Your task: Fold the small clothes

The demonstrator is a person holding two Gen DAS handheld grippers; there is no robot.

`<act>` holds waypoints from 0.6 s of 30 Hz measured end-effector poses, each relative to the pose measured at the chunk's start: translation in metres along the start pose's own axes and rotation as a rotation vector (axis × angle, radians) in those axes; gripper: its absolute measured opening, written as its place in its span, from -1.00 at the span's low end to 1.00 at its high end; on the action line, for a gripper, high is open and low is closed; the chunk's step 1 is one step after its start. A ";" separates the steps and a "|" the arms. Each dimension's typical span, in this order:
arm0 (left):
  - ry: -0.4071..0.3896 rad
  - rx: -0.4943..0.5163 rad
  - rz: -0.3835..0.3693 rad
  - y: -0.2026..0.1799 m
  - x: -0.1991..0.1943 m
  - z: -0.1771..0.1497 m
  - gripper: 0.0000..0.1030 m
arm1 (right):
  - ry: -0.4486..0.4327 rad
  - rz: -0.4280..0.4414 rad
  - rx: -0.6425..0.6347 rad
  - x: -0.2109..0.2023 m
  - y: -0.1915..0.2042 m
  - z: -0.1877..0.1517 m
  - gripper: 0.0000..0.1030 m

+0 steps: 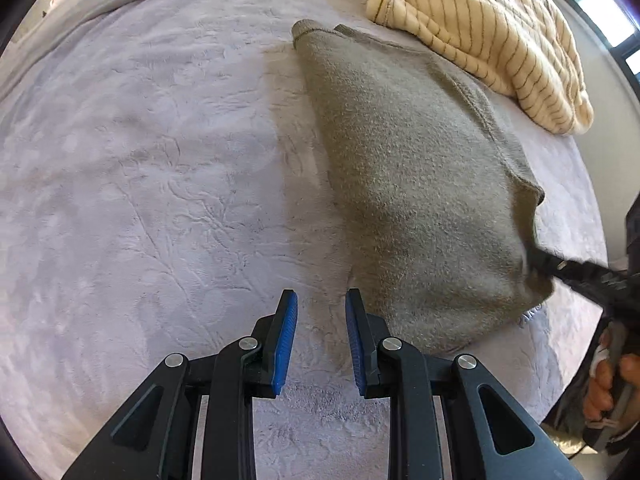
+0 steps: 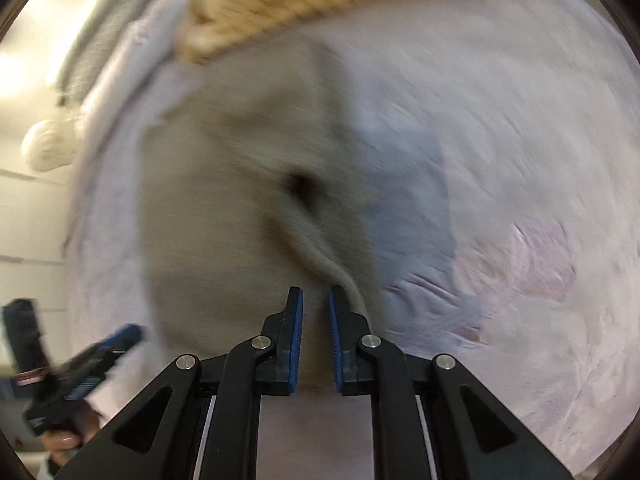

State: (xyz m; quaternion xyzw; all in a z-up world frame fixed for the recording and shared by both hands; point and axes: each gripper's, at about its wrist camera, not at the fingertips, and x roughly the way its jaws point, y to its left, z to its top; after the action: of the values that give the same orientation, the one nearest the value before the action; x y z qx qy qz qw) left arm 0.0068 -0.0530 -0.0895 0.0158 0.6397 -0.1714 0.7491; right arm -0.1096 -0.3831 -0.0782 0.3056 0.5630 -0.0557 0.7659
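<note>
Two garments laid out on a bed cover

In the left wrist view, the folded garment (image 1: 420, 184) is spread on the bed cover (image 1: 160, 160), ahead and to the right of the left gripper (image 1: 321, 300), which is held over bare cover just beside the garment's near edge. The heaped garment (image 1: 480, 32) is laid behind it, touching its far edge. The right gripper (image 1: 534, 258) is set at its right edge.

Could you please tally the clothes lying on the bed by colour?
Olive-green fuzzy knit garment: 1
Cream knit garment with thin brown stripes: 1
Total: 2, both on the pale lilac plush bed cover.
</note>
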 end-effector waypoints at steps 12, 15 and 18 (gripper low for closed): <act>0.029 -0.036 0.027 -0.013 -0.012 0.000 0.43 | -0.023 0.097 0.114 -0.049 -0.022 -0.010 -0.79; -0.013 -0.036 0.023 -0.015 -0.025 -0.001 0.68 | -0.011 0.106 0.117 -0.048 -0.016 -0.007 -0.79; -0.005 -0.031 0.040 -0.017 -0.029 -0.003 0.68 | 0.001 0.107 0.116 -0.050 -0.012 -0.011 -0.79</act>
State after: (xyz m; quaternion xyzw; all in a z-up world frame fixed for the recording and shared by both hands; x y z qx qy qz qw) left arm -0.0039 -0.0615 -0.0588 0.0166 0.6400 -0.1468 0.7540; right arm -0.1414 -0.3999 -0.0403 0.3792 0.5422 -0.0473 0.7483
